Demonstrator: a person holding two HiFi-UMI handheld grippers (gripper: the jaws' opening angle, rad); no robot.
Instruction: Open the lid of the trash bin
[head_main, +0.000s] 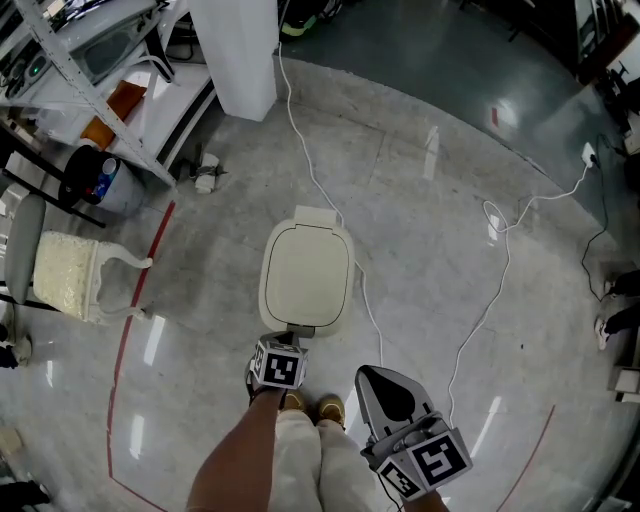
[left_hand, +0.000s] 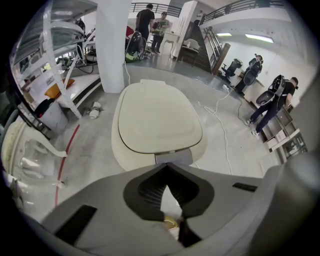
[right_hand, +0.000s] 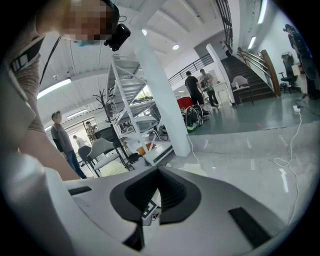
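A cream trash bin stands on the grey floor with its lid down. A small grey tab sits at the bin's front edge, on the side nearest me. My left gripper hovers just in front of that tab; its jaw tips meet with nothing between them, close to the tab. My right gripper is held off to the right of the bin, near my legs. It is shut and empty and looks out across the room, not at the bin.
A white pillar stands behind the bin. A white cable runs past the bin's right side. A cream chair, a metal rack and a red floor line lie left. People stand far off.
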